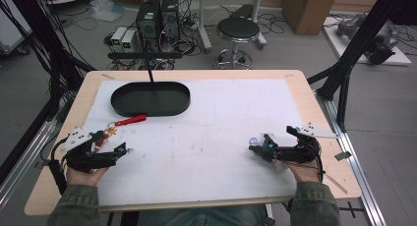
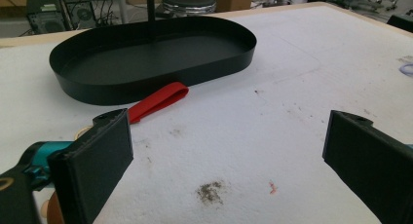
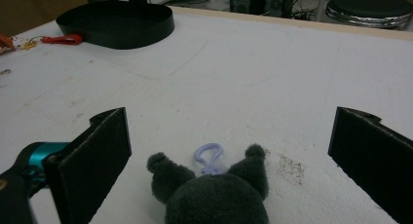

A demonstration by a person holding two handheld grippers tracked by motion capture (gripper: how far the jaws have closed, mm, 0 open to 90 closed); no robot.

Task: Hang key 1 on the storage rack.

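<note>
Both jaws wide, nothing gripped. Right hand-held gripper (image 3: 229, 158) near the surface's (image 1: 221, 118) front-right corner, grey plush keychain (image 3: 214, 195) lying between its jaws, untouched. Left hand-held gripper (image 2: 229, 156) near the front-left edge; red strap (image 2: 158, 101) just ahead, touching the black oval tray (image 2: 146, 78) at back-left.

Even overhead light, soft shadows, mild blur, no glare.

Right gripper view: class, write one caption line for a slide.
Open tool straddles a grey plush with lilac clip; black tray beyond.
</note>
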